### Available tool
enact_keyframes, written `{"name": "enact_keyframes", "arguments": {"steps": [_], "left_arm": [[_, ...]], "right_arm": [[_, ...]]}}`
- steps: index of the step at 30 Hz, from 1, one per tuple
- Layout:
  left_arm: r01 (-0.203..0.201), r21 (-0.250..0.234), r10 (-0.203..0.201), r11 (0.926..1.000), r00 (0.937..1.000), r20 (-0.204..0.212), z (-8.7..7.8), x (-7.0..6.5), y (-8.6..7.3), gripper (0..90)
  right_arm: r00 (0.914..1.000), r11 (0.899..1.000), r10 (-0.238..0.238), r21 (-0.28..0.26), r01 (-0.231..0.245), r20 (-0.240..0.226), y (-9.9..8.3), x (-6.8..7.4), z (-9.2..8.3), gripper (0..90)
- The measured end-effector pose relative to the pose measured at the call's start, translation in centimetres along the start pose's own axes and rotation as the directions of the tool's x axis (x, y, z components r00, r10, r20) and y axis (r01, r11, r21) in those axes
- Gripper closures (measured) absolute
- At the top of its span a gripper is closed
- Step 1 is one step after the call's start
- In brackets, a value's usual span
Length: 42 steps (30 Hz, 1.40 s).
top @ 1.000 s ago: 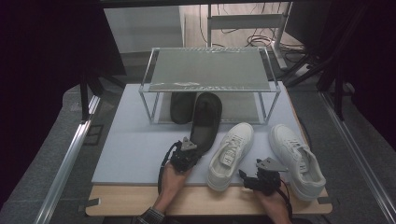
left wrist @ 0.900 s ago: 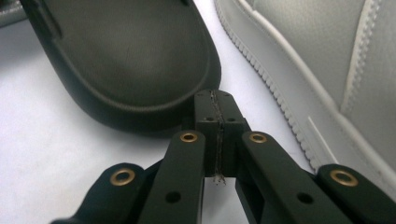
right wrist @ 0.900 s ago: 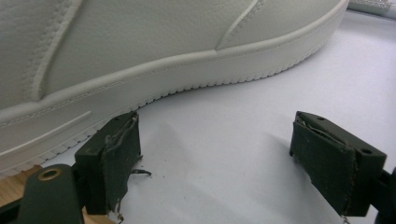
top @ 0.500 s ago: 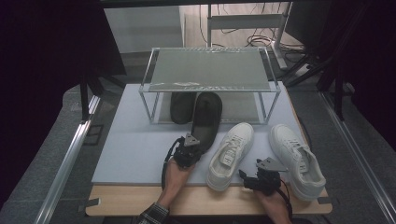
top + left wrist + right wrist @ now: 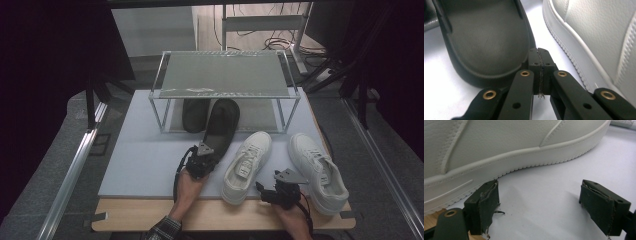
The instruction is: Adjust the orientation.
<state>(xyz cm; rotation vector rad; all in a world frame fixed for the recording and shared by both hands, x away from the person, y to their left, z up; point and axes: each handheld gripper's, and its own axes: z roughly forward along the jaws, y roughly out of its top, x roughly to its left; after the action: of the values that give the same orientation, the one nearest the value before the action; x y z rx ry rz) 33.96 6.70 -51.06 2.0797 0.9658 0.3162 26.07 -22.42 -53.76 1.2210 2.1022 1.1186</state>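
Observation:
A black slipper (image 5: 221,123) lies slanted on the pale mat, its toe under the clear rack. My left gripper (image 5: 207,152) sits at its heel. In the left gripper view the black slipper (image 5: 486,42) rises just left of my left gripper (image 5: 540,57), which is shut, pads pressed flat together with nothing between them. A white sneaker (image 5: 247,165) lies right of the slipper, and a second white sneaker (image 5: 317,170) lies further right. My right gripper (image 5: 262,190) rests on the mat between the two, open; in its view the right gripper (image 5: 545,205) has bare mat between its pads, beside the white sneaker (image 5: 499,150).
A clear two-level rack (image 5: 225,75) stands at the back of the mat (image 5: 145,160), with another black slipper (image 5: 195,115) under it. A wooden table edge (image 5: 150,215) runs along the front. Metal rails and dark floor flank the table.

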Motion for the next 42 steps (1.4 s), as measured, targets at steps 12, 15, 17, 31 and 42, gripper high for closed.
{"name": "enact_keyframes", "arguments": {"steps": [12,15,17,31,42], "left_arm": [[0.004,-0.04,-0.004,0.9992,1.0,0.001,-2.7,0.1,-1.1,89.6],[0.017,-0.048,-0.017,0.9987,0.9998,-0.011,-3.5,0.8,-1.4,89.6],[0.024,-0.043,-0.025,0.9988,0.9993,-0.027,-3.6,1.2,-1.5,89.6],[0.019,-0.033,-0.02,0.9993,0.9995,-0.024,-1.4,1.1,-0.1,89.6],[0.018,-0.023,-0.019,0.9996,0.9988,-0.045,0.2,1.5,1.4,89.6]], "right_arm": [[1.0,1.0,0.0,0.0,0.0,0.0,0.0,0.0,0.0,16.3],[1.0,1.0,0.0,0.0,0.0,0.0,0.0,0.0,0.0,16.3],[1.0,1.0,0.0,0.0,0.0,0.001,0.0,0.0,0.0,16.3],[1.0,1.0,0.0,0.0,0.0,0.0,0.0,0.0,0.0,16.3],[1.0,1.0,0.0,0.0,0.0,0.0,0.0,0.0,0.0,16.3]]}}
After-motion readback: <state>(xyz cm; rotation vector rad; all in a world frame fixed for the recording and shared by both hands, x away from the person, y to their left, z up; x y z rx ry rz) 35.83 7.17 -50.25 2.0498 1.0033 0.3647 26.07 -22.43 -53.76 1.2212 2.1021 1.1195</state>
